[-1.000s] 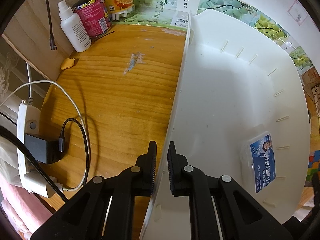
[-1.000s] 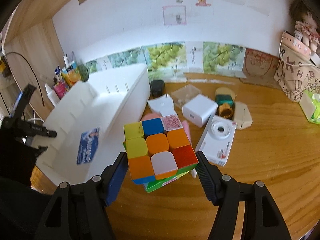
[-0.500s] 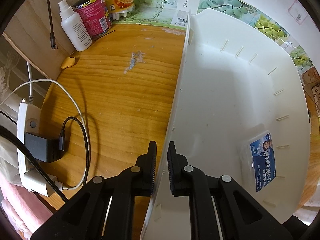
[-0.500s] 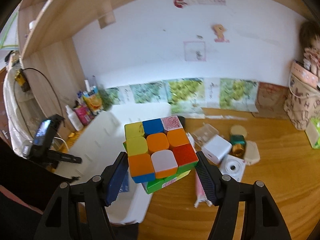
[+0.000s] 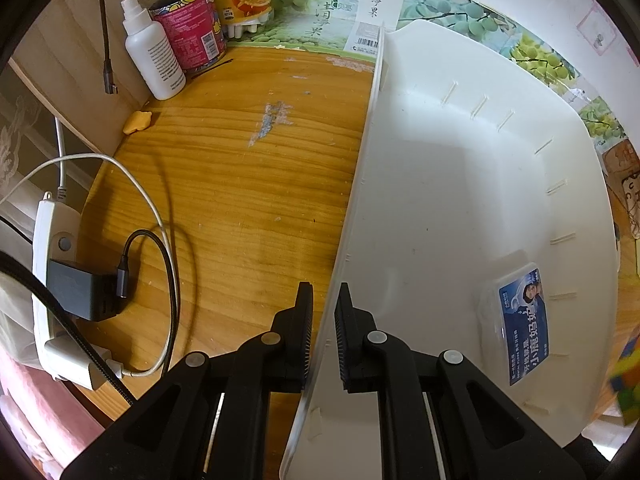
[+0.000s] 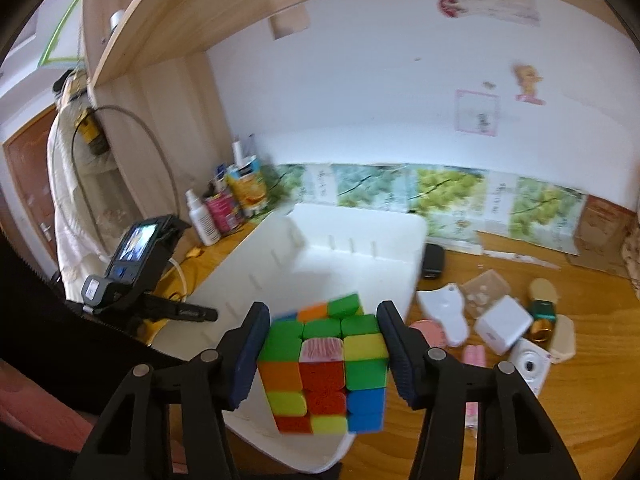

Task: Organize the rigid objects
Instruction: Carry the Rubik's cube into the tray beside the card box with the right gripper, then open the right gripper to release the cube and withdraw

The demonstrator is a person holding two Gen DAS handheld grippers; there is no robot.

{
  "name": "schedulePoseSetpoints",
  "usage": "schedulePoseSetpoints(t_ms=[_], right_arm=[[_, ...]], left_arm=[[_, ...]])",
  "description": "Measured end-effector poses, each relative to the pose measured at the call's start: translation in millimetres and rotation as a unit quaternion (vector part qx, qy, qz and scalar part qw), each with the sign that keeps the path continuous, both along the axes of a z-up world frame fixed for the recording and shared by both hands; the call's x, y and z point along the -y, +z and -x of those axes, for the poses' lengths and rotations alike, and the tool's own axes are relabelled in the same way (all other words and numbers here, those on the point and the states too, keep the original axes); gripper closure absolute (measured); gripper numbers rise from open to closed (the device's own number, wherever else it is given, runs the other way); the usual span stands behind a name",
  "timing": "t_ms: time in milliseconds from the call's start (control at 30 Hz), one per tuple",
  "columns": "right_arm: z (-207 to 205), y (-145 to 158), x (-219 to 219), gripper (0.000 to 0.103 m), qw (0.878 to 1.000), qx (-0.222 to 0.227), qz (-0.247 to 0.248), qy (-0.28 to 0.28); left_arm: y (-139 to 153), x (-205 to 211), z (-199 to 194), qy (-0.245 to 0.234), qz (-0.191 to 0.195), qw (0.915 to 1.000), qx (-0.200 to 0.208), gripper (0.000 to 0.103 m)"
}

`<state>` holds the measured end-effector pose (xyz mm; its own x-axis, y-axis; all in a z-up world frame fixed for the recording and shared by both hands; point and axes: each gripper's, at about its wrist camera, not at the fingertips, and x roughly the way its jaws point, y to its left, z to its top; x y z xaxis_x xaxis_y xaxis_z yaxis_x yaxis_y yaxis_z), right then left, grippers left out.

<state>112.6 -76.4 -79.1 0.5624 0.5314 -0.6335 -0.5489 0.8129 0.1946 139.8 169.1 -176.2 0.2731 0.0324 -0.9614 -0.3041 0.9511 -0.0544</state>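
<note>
Puzzle cube (image 6: 326, 364), multicoloured, sits between the two pads of the right gripper (image 6: 324, 354), lifted clear of the desk and blurred; it looks tilted, one corner edge turned toward the camera. Jaws closing on it; left pad close against the cube's side, right pad touching the upper right edge, so grip reads as pinching the cube, though how firm I cannot tell

Below and behind the cube: white bin (image 6: 360, 264), its near right corner directly under the gripper. Cube hangs over that corner, partly over the rim. The same cube shows as a coloured smear at the right edge of the left wrist view, just outside the bin wall

Key relation: bin's open cavity lies to the left and ahead of the cube; right hand is the one carrying, and judged only a short move inward before release

Left gripper (image 5: 323, 334) clenched on the bin's long left wall (image 5: 352, 216), one finger outside over the desk, one inside. Probably steadying the bin

Inside the bin, near its right wall: a small clear box with blue label (image 5: 520, 328), the only thing seen in there

Outward, on the desk (image 6: 560, 420) to the right of the bin: white charger block (image 6: 502, 328), small white camera (image 6: 528, 364), other bits not yet sorted
</note>
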Motion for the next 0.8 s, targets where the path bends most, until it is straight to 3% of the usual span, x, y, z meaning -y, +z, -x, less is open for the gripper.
schedulePoseSetpoints(t_ms=[367,800], right_arm=[[-2.2,-1.6,-18.4,0.050,0.999,-0.004,-0.002,0.037],[1.8,-1.7,-13.4,0.050,1.000,-0.003,-0.006,-0.007]], left_arm=[[0.6,-0.2,-0.7,0.006,0.001,1.0000,0.000,0.090],[0.0,2.8,-2.1,-0.023,-0.013,0.9996,-0.001,0.090]])
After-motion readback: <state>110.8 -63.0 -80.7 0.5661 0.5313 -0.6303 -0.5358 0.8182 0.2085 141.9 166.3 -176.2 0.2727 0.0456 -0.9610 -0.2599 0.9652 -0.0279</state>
